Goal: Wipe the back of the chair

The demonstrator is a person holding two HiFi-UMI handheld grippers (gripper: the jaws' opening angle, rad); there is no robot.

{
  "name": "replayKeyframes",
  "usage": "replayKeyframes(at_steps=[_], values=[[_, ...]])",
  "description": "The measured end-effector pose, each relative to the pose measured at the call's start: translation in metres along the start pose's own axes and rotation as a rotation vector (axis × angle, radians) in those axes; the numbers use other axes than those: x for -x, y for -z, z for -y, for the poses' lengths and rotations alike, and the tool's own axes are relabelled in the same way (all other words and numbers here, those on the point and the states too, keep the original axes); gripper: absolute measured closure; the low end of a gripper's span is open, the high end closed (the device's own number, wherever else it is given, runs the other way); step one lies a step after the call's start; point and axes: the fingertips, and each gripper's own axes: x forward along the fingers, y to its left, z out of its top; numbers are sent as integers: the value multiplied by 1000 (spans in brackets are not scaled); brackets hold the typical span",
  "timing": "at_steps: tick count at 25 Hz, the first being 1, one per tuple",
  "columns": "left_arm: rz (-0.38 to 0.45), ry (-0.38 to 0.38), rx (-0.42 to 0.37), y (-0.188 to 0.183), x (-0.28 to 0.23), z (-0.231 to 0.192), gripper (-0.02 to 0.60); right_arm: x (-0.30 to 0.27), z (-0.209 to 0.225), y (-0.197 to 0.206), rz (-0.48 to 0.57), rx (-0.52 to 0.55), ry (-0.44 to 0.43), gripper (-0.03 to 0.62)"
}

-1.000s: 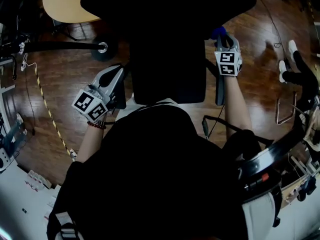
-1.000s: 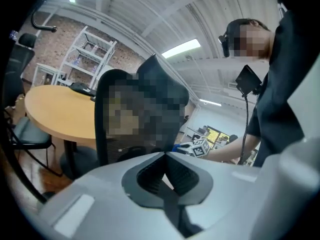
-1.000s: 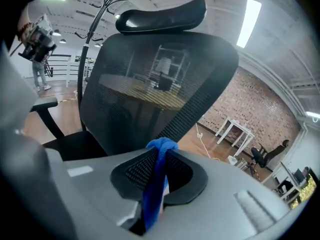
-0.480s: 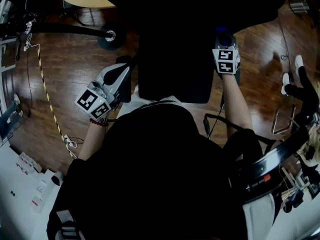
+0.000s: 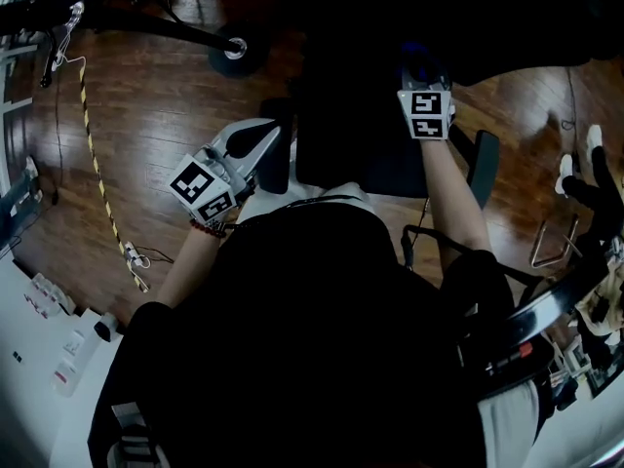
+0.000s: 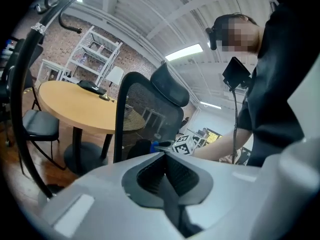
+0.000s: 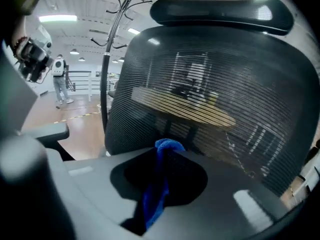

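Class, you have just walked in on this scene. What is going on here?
A person stands behind a black office chair with a gripper in each hand. The right gripper is shut on a blue cloth, whose bunched tip sits close up to the lower mesh of the chair's back; contact cannot be confirmed. The left gripper is shut on nothing, off by the chair's side. A round wooden table stands beyond the chair.

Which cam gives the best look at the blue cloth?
Right gripper view: the blue cloth sits pinched in the right tongs, close up before the chair back. Head view shows only a dim blue scrap past those tongs; left gripper view, a distant speck.
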Motion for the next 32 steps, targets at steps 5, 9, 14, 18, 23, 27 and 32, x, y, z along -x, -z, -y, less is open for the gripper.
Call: replayKeyframes(at_steps=[5,9,14,18,23,27,32], values=[[-4,39,13,6,14,-11,577,-34,-83,-39,21,82,-138,559],[5,66,10,3,36,-17,577,-59,-137,-66,29,113,-199,558],[-14,83,12,7,66,-23,577,-71,-166,-79,36,15,-147,559],[-24,103,6,10,71,-25,577,-70,-193,-87,57,25,-220,559],[-29,151,-67,8,57,-10,577,-45,-190,-113,165,-17,-222,559],[-28,194,-58,4,39,3,577,-6,-141,-72,111,-57,-156,559],[-50,207,-42,4,6,15,577,56,-49,22,-61,-104,7,559]])
